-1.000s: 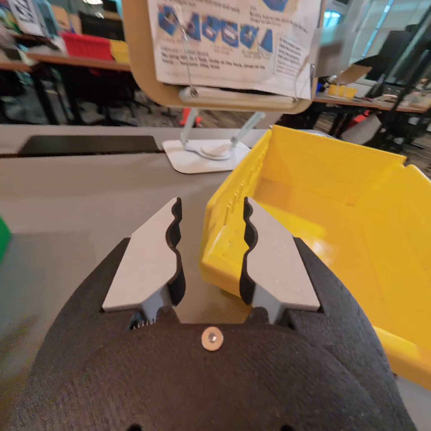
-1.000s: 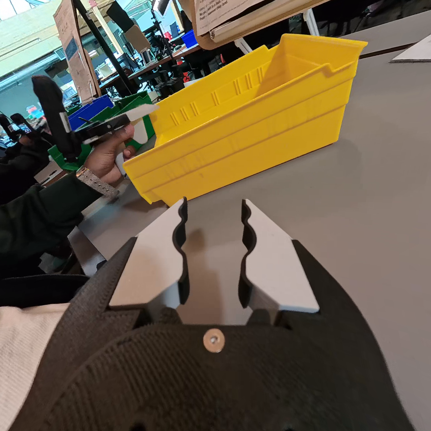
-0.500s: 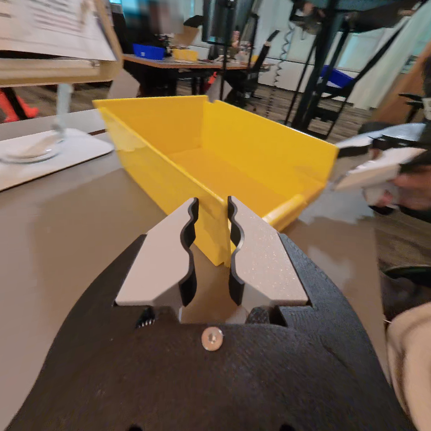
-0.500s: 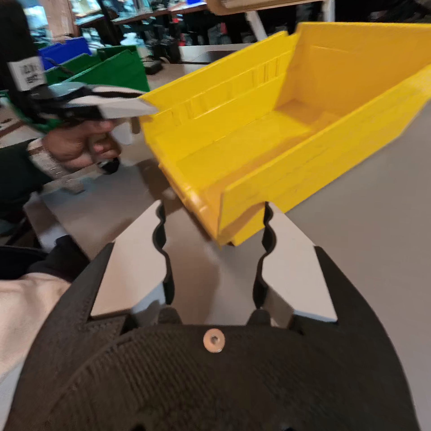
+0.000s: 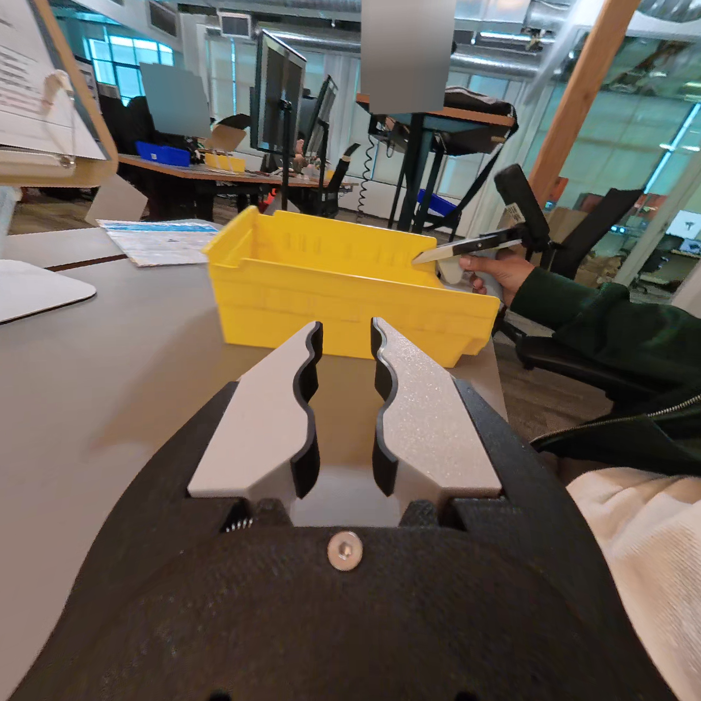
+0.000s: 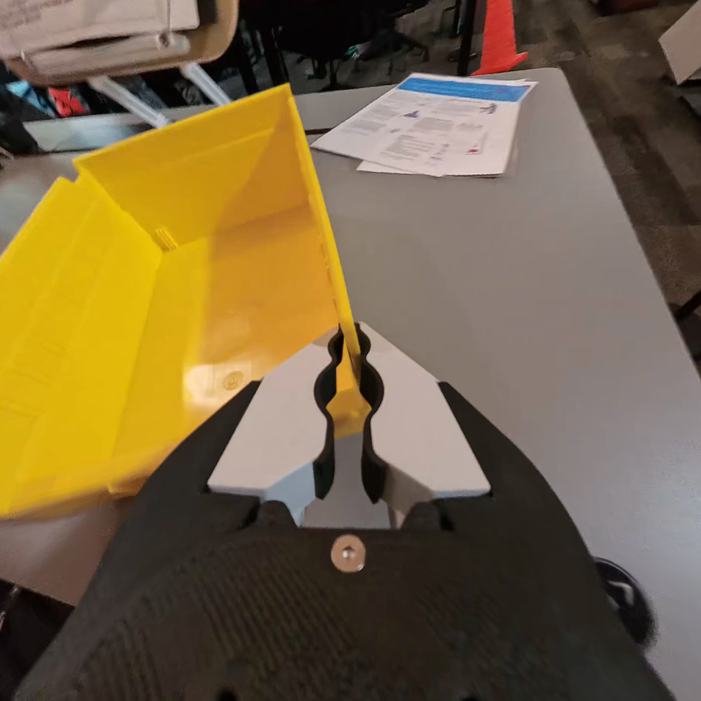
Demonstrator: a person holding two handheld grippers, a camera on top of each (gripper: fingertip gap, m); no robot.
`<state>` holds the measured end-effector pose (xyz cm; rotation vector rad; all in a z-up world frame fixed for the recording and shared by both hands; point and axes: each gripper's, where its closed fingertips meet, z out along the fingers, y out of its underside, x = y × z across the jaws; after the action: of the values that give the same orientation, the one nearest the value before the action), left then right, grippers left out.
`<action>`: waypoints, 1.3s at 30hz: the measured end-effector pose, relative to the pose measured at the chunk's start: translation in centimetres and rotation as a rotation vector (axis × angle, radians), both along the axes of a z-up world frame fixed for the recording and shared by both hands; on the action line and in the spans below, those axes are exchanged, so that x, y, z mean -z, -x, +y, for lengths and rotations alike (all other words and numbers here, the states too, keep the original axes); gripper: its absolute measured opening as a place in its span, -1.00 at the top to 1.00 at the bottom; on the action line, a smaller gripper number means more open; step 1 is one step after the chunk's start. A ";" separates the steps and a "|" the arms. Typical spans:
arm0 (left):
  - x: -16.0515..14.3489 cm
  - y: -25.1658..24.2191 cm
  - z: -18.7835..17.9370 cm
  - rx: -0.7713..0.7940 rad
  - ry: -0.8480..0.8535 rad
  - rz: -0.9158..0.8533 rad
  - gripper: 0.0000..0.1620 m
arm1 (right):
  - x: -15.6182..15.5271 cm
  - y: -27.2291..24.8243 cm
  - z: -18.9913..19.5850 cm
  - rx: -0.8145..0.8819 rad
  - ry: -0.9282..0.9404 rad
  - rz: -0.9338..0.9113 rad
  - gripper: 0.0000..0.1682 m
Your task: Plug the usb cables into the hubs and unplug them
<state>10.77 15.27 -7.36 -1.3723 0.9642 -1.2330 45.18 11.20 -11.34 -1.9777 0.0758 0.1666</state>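
Right tool clamped narrow on the near corner wall of the yellow bin; bin's long axis runs away from it across the table. Left tool part-open, holding nothing, just short of the bin's long side. Count: 1 bin, no visible contents, 2 tools, 0 usb cables, 0 hubs in view.

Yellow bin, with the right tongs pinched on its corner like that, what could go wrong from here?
1. The right tongs clamp only the thin side wall at one corner of the yellow bin. Such a small grip could slip, or the bin could swing.
2. The bin sits near the table edge, so a pull that way might tip it off.
3. The printed sheets lie just beyond the bin and could be swept if it is pushed forward.
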 end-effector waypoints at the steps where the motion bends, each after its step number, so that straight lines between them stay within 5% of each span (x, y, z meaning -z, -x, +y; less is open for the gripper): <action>1: -0.1 0.2 0.3 -0.010 0.010 -0.010 0.72 | 0.0 -1.3 -0.4 0.014 -0.003 0.005 0.96; 11: 0.0 0.4 0.6 -0.018 0.021 -0.012 0.76 | 1.1 -11.1 -4.5 0.224 -0.045 0.068 0.98; 24: 0.6 0.0 0.4 -0.015 0.006 0.025 0.76 | 0.9 -12.5 -4.7 0.265 -0.157 0.223 0.95; 27: 0.7 0.1 0.6 -0.020 0.010 0.024 0.76 | -0.5 -13.7 -5.4 0.347 -0.221 0.233 0.58; 29: 0.7 0.1 0.6 -0.019 0.015 0.027 0.76 | -4.1 -13.6 -6.3 0.385 -0.347 0.207 0.36; 35: 0.8 0.1 1.0 -0.021 0.048 0.024 0.76 | -15.6 0.7 -6.1 0.088 -0.663 -0.079 0.41; 39: 0.9 0.3 1.1 -0.031 0.042 0.027 0.76 | -14.7 14.6 -3.2 -0.277 -0.649 -0.031 0.52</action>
<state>10.43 16.41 -8.22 -1.4352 0.9363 -1.2203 30.56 7.96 3.31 -1.3336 -0.2467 0.2986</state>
